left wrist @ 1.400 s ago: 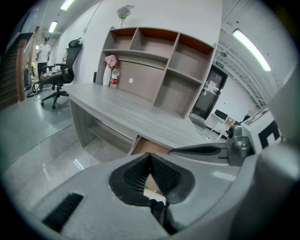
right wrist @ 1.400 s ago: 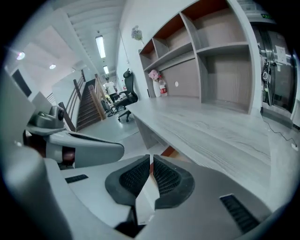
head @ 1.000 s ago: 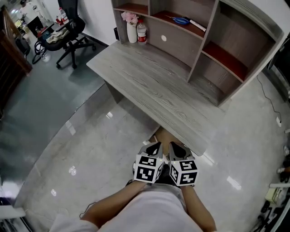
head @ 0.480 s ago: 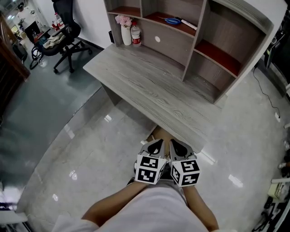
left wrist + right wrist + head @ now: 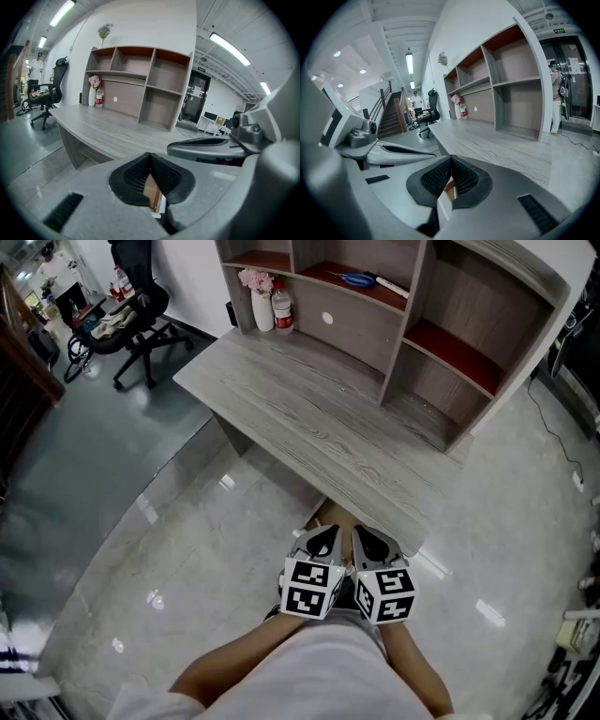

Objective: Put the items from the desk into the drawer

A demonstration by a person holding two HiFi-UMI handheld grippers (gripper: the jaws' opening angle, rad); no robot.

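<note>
A grey wooden desk (image 5: 309, 418) with a shelf unit on top stands ahead of me. At its far left corner are a white vase of pink flowers (image 5: 254, 304) and a small bottle with a red label (image 5: 280, 310). Blue scissors (image 5: 357, 280) and a pen (image 5: 392, 288) lie on an upper shelf. My left gripper (image 5: 323, 538) and right gripper (image 5: 367, 540) are held side by side close to my body, below the desk's near edge, both shut and holding nothing. The left gripper view shows the vase (image 5: 92, 93) and the shut left gripper (image 5: 150, 154); the right gripper view shows the shut right gripper (image 5: 451, 158).
A tan wooden part (image 5: 334, 516) shows under the desk's near edge, just beyond the jaws. A black office chair (image 5: 131, 320) stands at the far left on glossy floor. Cables (image 5: 562, 456) lie on the floor at the right. A person (image 5: 557, 96) stands by a door.
The desk has shifted a little left and up in the head view. Both grippers stay shut, side by side, in nearly the same place.
</note>
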